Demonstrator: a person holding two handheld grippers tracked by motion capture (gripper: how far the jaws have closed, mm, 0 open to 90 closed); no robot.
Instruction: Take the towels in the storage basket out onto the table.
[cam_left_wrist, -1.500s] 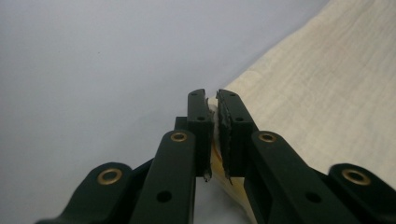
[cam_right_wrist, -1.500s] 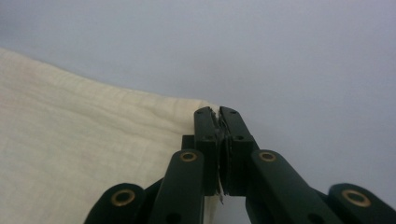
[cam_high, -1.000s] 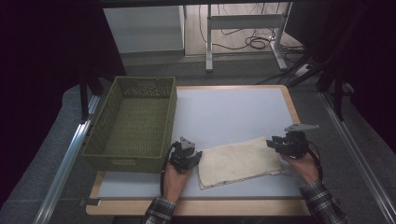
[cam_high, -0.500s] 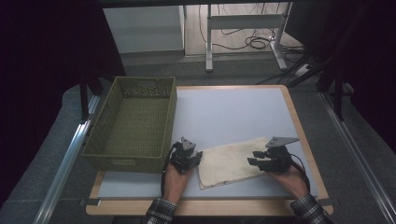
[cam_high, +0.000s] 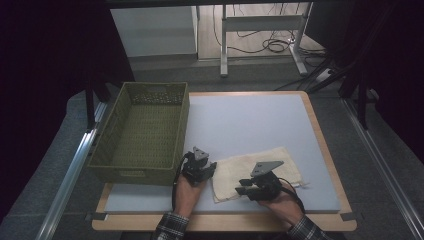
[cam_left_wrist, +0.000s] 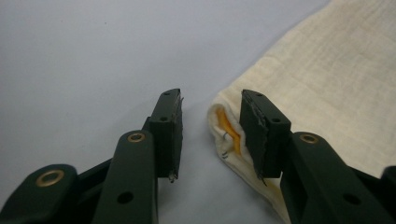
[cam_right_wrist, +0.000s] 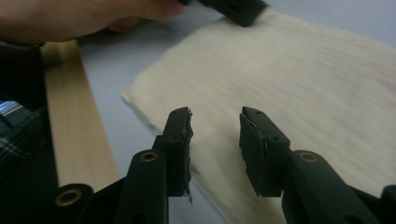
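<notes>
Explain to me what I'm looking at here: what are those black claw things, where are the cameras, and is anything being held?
No robot here: a person holds a hand-held gripper in each hand, a black tool with two jaws. The high view looks down on the table. There the left hand-held gripper sits at the left end of a folded cream cloth, and the right hand-held gripper hangs over its near edge. A green woven basket stands at the left. The other two pictures come from a camera on each gripper. In the left gripper view the open jaws straddle the cloth's corner; in the right gripper view they are open above the cloth. Nothing is held yet.
</notes>
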